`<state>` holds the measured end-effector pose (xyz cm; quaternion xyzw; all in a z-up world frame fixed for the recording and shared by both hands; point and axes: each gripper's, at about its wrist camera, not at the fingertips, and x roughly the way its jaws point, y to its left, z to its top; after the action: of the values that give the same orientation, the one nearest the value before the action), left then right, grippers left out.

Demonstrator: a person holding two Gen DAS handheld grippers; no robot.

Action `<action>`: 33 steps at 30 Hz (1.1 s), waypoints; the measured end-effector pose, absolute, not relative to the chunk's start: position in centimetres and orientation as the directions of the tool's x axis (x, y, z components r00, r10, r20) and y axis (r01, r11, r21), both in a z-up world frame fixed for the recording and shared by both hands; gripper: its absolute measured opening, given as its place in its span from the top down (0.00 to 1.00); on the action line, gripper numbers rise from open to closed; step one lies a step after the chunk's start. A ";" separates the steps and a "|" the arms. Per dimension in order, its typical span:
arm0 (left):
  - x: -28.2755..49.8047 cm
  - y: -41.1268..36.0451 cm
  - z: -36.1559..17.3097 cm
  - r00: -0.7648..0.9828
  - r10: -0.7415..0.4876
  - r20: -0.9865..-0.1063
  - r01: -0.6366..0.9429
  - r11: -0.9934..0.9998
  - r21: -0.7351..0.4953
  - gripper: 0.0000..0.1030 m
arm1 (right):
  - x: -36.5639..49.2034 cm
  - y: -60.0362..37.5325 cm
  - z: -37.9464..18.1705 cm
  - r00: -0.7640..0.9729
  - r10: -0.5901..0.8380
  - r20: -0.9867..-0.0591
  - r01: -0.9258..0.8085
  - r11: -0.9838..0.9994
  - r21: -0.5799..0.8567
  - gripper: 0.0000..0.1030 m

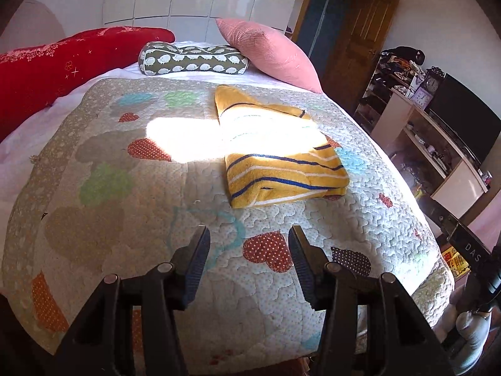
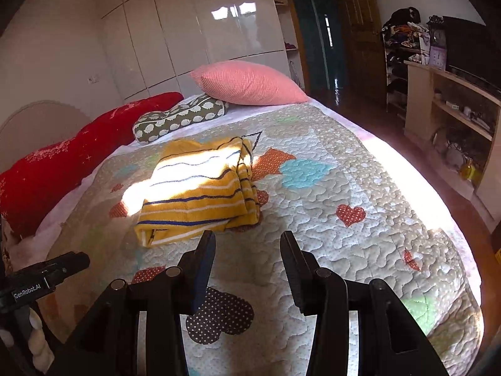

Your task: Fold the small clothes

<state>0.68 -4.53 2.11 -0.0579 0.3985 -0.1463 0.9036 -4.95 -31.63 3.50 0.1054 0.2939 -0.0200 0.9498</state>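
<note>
A yellow garment with blue and white stripes [image 1: 278,153] lies folded into a compact rectangle on the quilted bedspread [image 1: 131,194]; sunlight washes out its middle. It also shows in the right wrist view [image 2: 200,188]. My left gripper [image 1: 249,235] is open and empty, hovering above the quilt short of the garment's near edge. My right gripper [image 2: 247,239] is open and empty, just in front of the garment's near right corner. The left gripper's body shows at the right view's left edge [image 2: 40,277].
At the head of the bed lie a red cushion [image 1: 62,65], a patterned bolster [image 1: 191,58] and a pink pillow [image 1: 269,53]. To the right stand shelves [image 1: 438,156] with a TV [image 1: 463,119], and a wooden door [image 1: 350,37].
</note>
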 end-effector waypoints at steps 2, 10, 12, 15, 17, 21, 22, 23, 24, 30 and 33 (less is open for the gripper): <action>0.1 -4.5 2.8 0.656 -0.312 -0.688 0.218 0.950 -0.223 0.45 | -6.6 -31.2 5.4 0.867 -0.035 -0.496 0.125 0.981 0.148 0.41; -0.7 -4.0 4.0 0.702 -0.303 -0.644 0.215 0.953 -0.214 0.36 | -7.3 -31.4 6.8 0.886 -0.123 -0.448 0.186 0.977 0.100 0.03; -0.5 -3.8 3.7 0.697 -0.300 -0.652 0.206 0.954 -0.219 0.35 | -6.8 -30.9 6.1 0.882 -0.107 -0.459 0.170 0.981 0.098 0.03; 0.2 -2.9 3.0 0.679 -0.290 -0.674 0.181 0.956 -0.230 0.35 | -5.3 -30.4 4.4 0.854 -0.044 -0.519 0.128 0.983 0.128 0.03; 0.8 -2.0 2.6 0.668 -0.275 -0.691 0.155 0.960 -0.233 0.35 | -4.2 -30.3 2.8 0.824 0.005 -0.567 0.109 0.980 0.166 0.03; 2.9 -0.4 1.4 0.640 -0.228 -0.734 0.114 0.973 -0.202 0.35 | -2.1 -30.5 -0.2 0.768 0.097 -0.633 0.063 0.972 0.225 0.23; 3.8 -0.1 1.1 0.625 -0.229 -0.747 0.113 0.973 -0.203 0.35 | -1.3 -30.8 -0.7 0.760 0.125 -0.637 0.048 0.968 0.247 0.23; 4.9 0.0 0.9 0.608 -0.232 -0.759 0.112 0.972 -0.207 0.35 | -0.4 -31.2 -0.9 0.754 0.149 -0.640 0.036 0.963 0.266 0.23; 6.0 0.1 0.8 0.592 -0.244 -0.768 0.116 0.969 -0.218 0.35 | 0.8 -31.7 -0.9 0.749 0.176 -0.639 0.021 0.957 0.289 0.23; 15.9 -1.8 0.5 0.477 -0.390 -0.788 0.198 0.921 -0.336 0.21 | 12.0 -36.8 -1.6 0.690 0.394 -0.607 -0.025 0.851 0.524 0.14; 21.9 -3.2 -1.6 0.389 -0.452 -0.803 0.207 0.892 -0.401 0.21 | 18.0 -38.3 -4.3 0.630 0.483 -0.608 0.005 0.781 0.625 0.14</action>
<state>21.88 -3.19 -1.59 -0.1185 0.5153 -0.1996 0.8250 18.02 -38.28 -4.32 0.2999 0.4067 0.1405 0.8514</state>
